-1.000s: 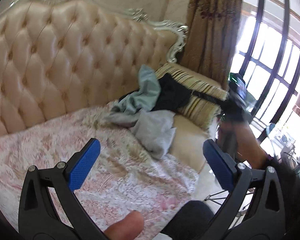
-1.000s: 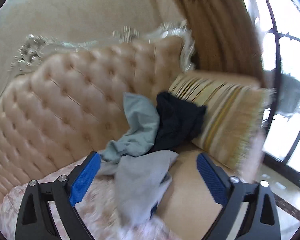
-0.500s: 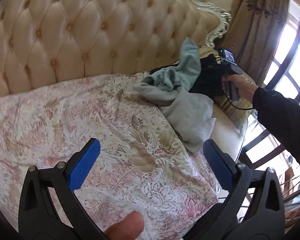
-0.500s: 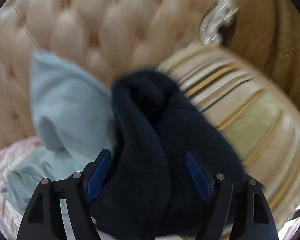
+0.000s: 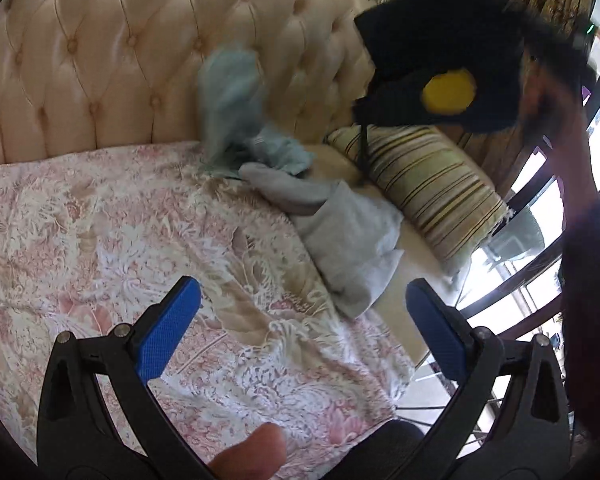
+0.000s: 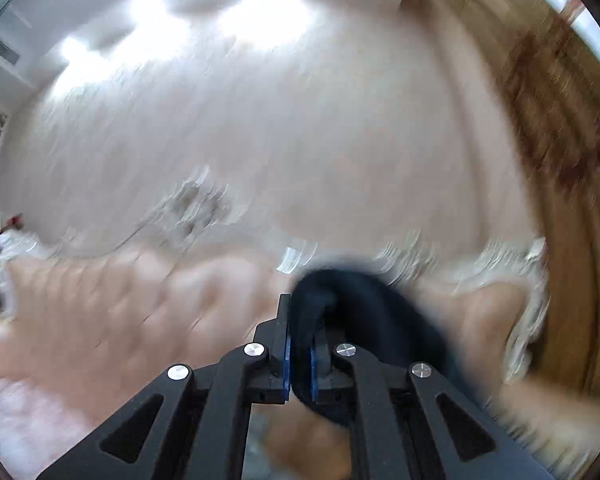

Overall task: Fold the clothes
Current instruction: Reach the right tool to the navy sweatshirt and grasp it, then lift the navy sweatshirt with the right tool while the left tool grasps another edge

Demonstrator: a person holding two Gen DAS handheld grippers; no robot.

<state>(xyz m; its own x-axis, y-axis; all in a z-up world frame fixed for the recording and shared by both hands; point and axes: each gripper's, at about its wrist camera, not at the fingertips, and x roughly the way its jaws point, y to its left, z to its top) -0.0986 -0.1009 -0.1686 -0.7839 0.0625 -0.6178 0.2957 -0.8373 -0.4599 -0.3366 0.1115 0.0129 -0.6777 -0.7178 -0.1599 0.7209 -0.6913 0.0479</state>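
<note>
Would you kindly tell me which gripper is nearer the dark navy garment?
Right. The right gripper is clamped on the dark navy garment, lifted above the striped pillow; the left gripper hangs open, apart from it.

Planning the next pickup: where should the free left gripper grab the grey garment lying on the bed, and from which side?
Probably its loose lower corner, which overhangs the floral bedspread. Come from the near side with the open left gripper; that end lies flat, free of the light blue garment.

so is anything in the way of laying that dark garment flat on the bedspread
Nothing visible. The dark garment hangs in the right tongs; the bedspread ahead of the open left tongs is bare.
</note>
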